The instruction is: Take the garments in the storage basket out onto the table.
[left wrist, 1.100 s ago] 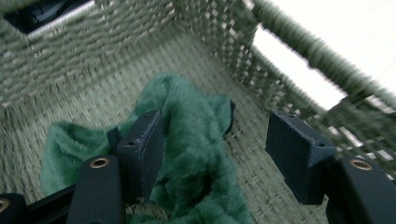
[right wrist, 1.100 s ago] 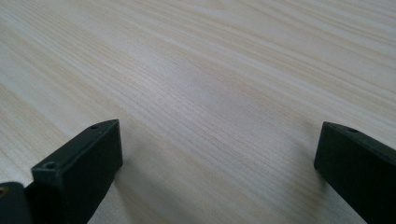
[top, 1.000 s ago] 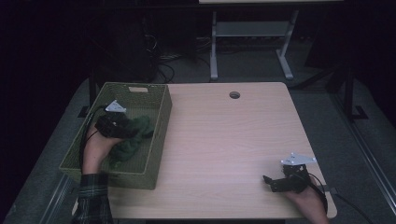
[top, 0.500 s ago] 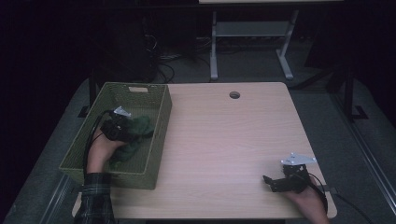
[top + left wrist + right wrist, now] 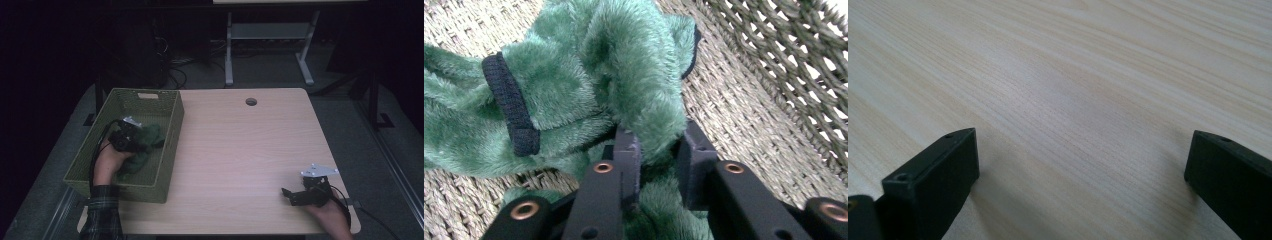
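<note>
Green fleece garment (image 5: 589,90) lies in the wicker basket (image 5: 165,150) at the tabletop's (image 5: 240,150) left edge, pinched by just-closed left gripper (image 5: 656,150). Right gripper (image 5: 1083,165) is held spread, empty, near the front-right corner.

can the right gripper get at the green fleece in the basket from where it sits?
Probably not: the right gripper rests far across the table, and the basket wall shields the green fleece.
</note>
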`<state>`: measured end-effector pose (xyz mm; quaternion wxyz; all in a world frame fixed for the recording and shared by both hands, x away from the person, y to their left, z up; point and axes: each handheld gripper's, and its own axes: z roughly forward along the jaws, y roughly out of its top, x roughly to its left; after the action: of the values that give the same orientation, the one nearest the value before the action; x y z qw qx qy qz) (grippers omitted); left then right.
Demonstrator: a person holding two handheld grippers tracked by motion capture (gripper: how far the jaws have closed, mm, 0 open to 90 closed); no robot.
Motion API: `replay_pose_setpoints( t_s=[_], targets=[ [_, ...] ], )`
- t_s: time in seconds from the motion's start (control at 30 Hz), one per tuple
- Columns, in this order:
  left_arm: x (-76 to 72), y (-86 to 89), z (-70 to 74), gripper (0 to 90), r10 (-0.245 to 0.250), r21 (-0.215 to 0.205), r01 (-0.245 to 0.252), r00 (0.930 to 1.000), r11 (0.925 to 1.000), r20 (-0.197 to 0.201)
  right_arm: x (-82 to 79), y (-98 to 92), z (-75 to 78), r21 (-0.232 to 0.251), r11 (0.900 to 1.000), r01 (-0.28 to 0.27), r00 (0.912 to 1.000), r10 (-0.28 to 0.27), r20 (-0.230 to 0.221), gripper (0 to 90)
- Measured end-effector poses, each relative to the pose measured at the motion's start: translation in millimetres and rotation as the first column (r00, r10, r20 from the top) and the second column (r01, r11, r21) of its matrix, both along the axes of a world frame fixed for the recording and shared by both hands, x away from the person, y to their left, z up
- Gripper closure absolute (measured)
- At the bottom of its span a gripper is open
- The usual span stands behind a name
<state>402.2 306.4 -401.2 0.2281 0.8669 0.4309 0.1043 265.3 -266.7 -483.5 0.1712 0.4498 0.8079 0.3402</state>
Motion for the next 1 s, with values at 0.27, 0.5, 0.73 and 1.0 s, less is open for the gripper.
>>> replay_pose_setpoints(
  t_s=[0.27, 0.5, 0.73, 1.0],
  targets=[
    [-9.9, 6.8, 20.8, 76.4, 0.010, -0.064, -0.004, 0.9963, 0.9980, 0.086, 0.0, 0.0, 0.0, 0.000, 1.000, 0.000, 1.0000, 0.000, 0.000, 0.7],
    [-18.7, 11.7, 35.9, 76.3, 0.021, -0.107, -0.006, 0.9898, 0.9943, 0.141, 0.0, 0.0, 0.0, 0.000, 1.000, 0.000, 1.0000, 0.000, 0.000, 0.7],
    [-28.3, 14.8, 52.9, 76.5, 0.039, -0.173, -0.003, 0.9780, 0.9850, 0.205, 0.0, 0.0, 0.0, 0.000, 1.000, 0.000, 1.0000, 0.000, 0.000, 0.7],
    [-35.0, 15.1, 71.3, 76.6, 0.011, -0.221, 0.040, 0.9743, 0.9744, 0.225, 0.0, 0.0, 0.0, 0.000, 1.000, 0.000, 1.0000, 0.000, 0.000, 0.7]
  ],
)
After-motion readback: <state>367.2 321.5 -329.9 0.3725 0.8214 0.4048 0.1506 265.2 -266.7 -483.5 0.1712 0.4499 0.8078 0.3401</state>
